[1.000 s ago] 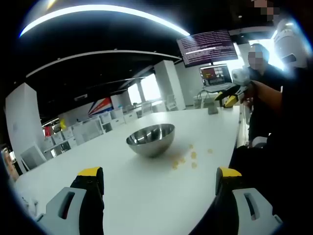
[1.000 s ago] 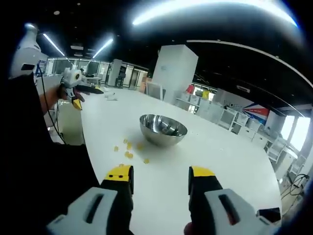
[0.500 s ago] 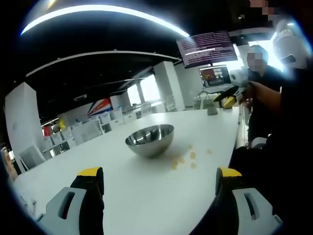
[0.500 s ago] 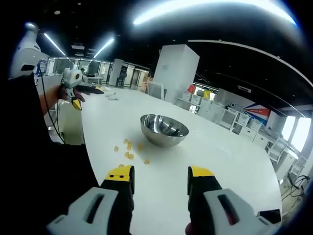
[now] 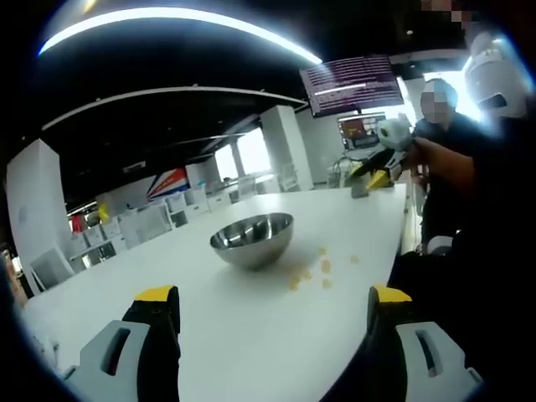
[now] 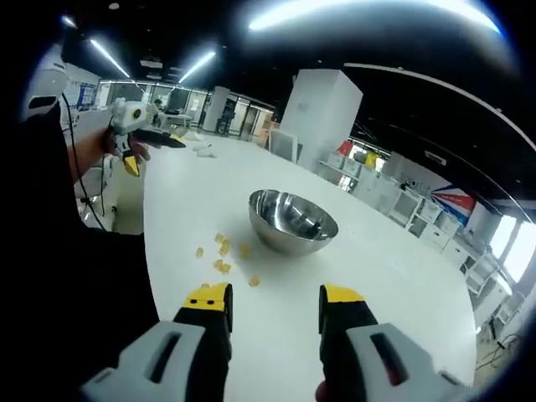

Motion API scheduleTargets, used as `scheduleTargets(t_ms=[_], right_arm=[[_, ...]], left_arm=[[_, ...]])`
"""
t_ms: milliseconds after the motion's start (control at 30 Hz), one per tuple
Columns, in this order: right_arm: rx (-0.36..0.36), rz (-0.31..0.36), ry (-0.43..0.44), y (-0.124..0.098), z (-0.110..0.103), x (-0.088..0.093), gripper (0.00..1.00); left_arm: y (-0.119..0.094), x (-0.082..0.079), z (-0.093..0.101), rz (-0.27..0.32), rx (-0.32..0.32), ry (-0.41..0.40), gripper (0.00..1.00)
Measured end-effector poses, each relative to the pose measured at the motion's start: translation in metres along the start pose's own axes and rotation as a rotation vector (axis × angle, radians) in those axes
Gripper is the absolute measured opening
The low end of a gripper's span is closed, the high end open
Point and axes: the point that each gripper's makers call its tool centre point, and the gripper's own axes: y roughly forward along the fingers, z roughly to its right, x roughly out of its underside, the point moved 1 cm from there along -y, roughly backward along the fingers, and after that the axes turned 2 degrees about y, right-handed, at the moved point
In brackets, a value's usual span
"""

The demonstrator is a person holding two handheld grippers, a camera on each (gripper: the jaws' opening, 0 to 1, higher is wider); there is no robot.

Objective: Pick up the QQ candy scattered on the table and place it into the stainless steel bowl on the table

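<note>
Left gripper (image 5: 266, 301) wide open, empty, above the white table (image 5: 251, 327); right gripper (image 6: 274, 300) parted narrower, also empty. QQ candies (image 6: 224, 255) lie scattered just beside the stainless steel bowl (image 6: 292, 222); bowl's contents hard to make out.

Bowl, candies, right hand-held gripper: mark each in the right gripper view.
stainless steel bowl (image 6: 293, 221): right gripper view, on the shiny inner wall.
QQ candy (image 6: 223, 266): right gripper view, on one yellow piece in the scattered cluster.
right hand-held gripper (image 6: 274, 300): right gripper view, midway between its yellow-tipped jaws, which stand apart.
</note>
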Motion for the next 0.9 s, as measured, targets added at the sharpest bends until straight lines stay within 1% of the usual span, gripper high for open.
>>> scheduleTargets(t_ms=[133,167,200,233,400,467,600,733,900], right_arm=[[-0.050,-0.030,-0.028,0.025,-0.004,0.000,0.42],[-0.055,-0.035,-0.032,0.027,-0.004,0.000,0.42],[-0.073,-0.047,-0.043,0.037,-0.006,0.001,0.42],[-0.077,-0.049,-0.044,0.040,-0.007,0.001,0.42],[-0.129,-0.086,-0.071,0.067,-0.013,0.003,0.42],[-0.145,-0.096,-0.075,0.073,-0.016,0.004,0.42],[-0.174,-0.132,-0.091,0.089,-0.019,0.011,0.41],[-0.187,-0.163,-0.107,0.103,-0.023,0.017,0.38],[-0.235,-0.218,-0.134,0.119,-0.036,0.030,0.38]], left_arm=[[-0.001,0.002,0.001,-0.007,0.004,0.002,0.93],[-0.001,0.001,0.001,-0.006,0.005,0.001,0.93],[-0.001,0.001,0.001,-0.006,0.005,0.001,0.93],[-0.001,0.001,0.001,-0.008,0.006,0.003,0.92],[-0.001,0.002,0.001,-0.008,0.009,0.003,0.91],[-0.001,0.002,0.001,-0.009,0.010,0.004,0.91],[0.000,0.002,0.001,-0.011,0.014,0.004,0.91],[0.000,0.003,0.002,-0.012,0.018,0.005,0.90],[0.000,0.003,0.002,-0.010,0.018,0.003,0.90]])
